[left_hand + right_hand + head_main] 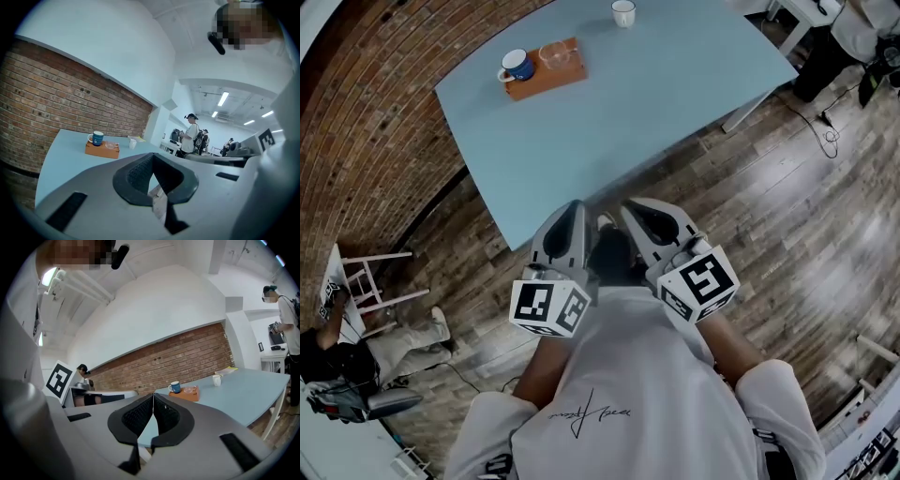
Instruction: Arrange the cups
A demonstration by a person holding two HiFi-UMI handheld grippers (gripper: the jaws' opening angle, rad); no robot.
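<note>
Head view: the left gripper (574, 211) and right gripper (636, 211) sit side by side close to the person's chest, at the near edge of the blue bench (656, 103). Far left on the bench lies a tray (567, 77), its long axis running left to right. On it stand a blue mug (517, 66), handle pointing left, and just right of it a glass (555, 54). A white cup (623, 12) stands apart, farther right.

Left gripper view: the jaws are pressed together with nothing between them. Far ahead are the mug (97, 138), glass (110, 145) and white cup (133, 143), all upright.

Right gripper view: these jaws are also closed and empty. The mug (175, 386), glass (190, 390) and white cup (216, 379) stand beyond.
</note>
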